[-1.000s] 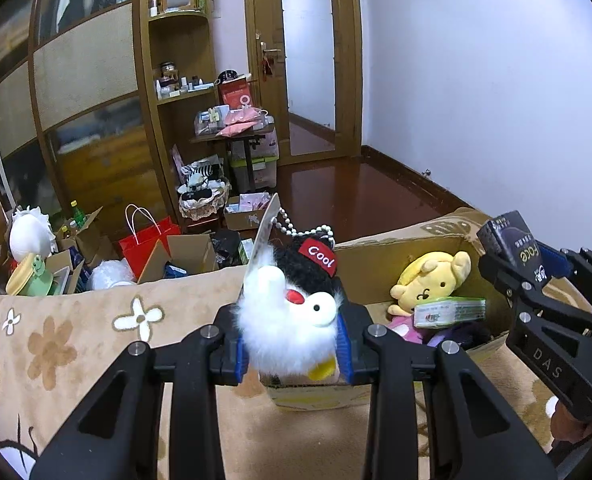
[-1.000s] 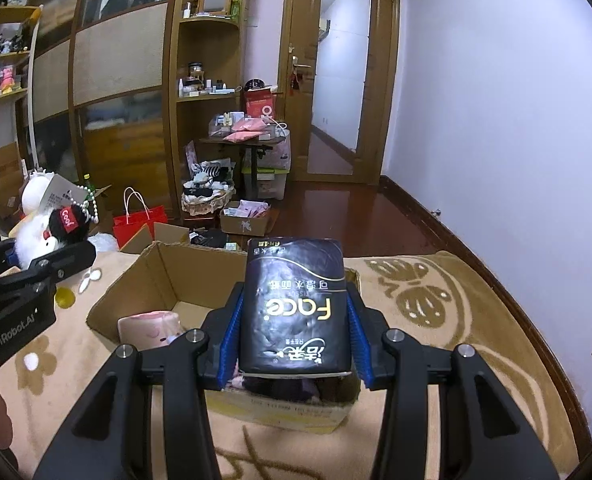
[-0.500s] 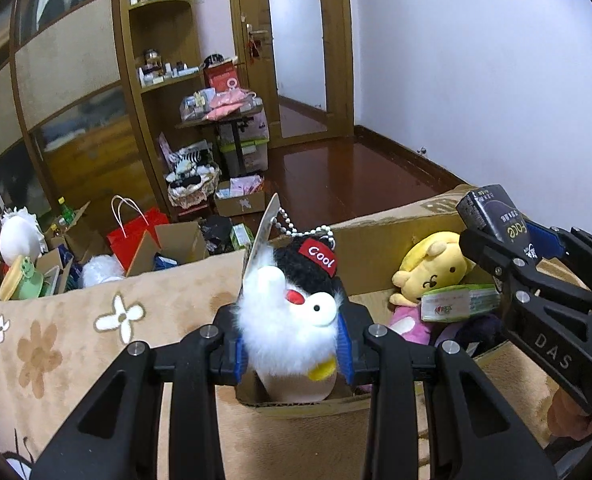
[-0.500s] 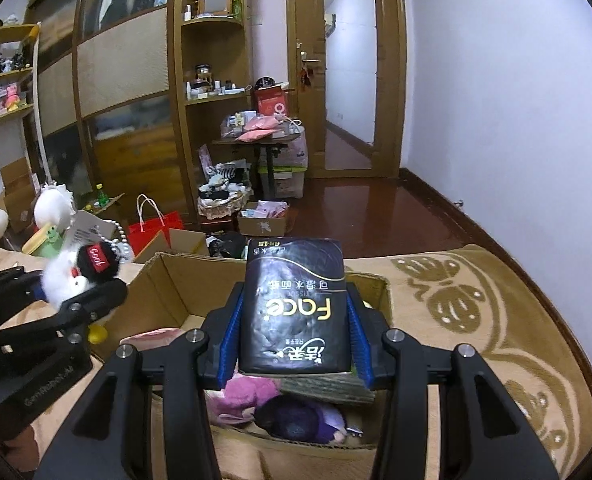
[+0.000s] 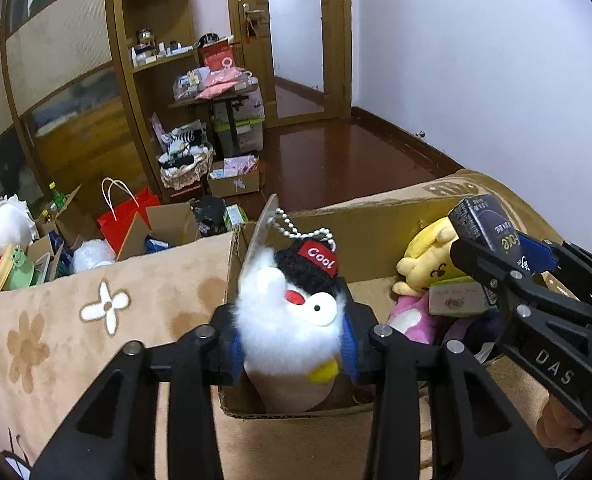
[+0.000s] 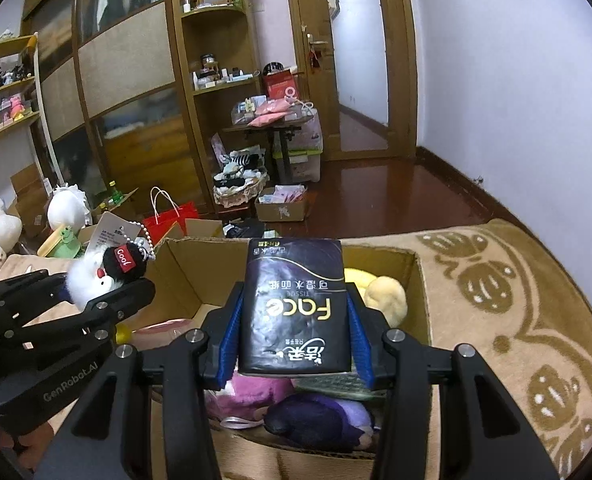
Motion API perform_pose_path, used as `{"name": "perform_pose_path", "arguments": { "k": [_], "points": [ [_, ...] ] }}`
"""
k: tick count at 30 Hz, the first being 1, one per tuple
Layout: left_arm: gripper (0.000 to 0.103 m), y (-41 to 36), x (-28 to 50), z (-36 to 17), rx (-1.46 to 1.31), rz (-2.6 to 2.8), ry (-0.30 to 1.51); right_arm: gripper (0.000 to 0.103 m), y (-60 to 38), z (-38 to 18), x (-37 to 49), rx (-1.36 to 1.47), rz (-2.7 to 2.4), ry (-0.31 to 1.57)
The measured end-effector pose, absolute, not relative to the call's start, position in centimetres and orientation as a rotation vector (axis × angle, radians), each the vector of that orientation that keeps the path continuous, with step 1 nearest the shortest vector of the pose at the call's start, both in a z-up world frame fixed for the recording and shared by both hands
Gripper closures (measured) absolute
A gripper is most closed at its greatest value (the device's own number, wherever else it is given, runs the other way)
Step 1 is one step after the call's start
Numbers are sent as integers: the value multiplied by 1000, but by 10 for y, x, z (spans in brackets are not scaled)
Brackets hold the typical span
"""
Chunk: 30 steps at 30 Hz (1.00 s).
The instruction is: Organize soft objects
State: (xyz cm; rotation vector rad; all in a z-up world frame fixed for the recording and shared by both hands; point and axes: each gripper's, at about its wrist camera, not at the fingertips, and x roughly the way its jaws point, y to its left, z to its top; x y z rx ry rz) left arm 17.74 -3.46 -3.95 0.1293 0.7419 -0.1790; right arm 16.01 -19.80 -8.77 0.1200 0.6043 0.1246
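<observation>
My left gripper is shut on a white fluffy penguin plush with a black "Cool" cap and bead chain, held over the near left corner of the open cardboard box. My right gripper is shut on a dark "Face" tissue pack, held over the box. Inside the box lie a yellow plush, a pink plush, a purple plush and a small packet. The penguin plush also shows in the right wrist view, and the tissue pack in the left wrist view.
The box sits on a tan flower-patterned blanket. Beyond its edge the floor holds a red bag, open cartons, white plush toys and a basket. Shelves and a door stand behind.
Both grippers have moved forward over the box with their loads. The penguin plush now hangs above the box's near left corner, and the tissue pack sits farther over the box interior.
</observation>
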Motion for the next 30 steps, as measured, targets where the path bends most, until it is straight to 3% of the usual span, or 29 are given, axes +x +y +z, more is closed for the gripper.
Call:
{"name": "perform_pose_path", "arguments": {
  "k": [2,9,13,20,23,25,28,30],
  "points": [
    [51,-33,177,-39,126,-168,736,54,-199,-88,160,132,131,611],
    [47,-25,173,-41,145,-155,740,52,-201,-92,162,145,131,622],
    [39,-20,171,-36,126,-141,735,42,-202,-89,159,151,122,603],
    [36,-18,162,-31,145,-122,743,23,-201,-78,149,153,105,585],
    [27,-14,151,-23,143,-105,723,13,-202,-70,139,159,95,564],
    [25,-13,142,-17,158,-88,708,11,-203,-63,133,154,82,555],
    [12,-12,129,-11,167,-87,702,0,-204,-54,125,148,56,557],
    [11,-11,118,-5,179,-79,682,0,-206,-48,119,142,35,564]
  ]
}}
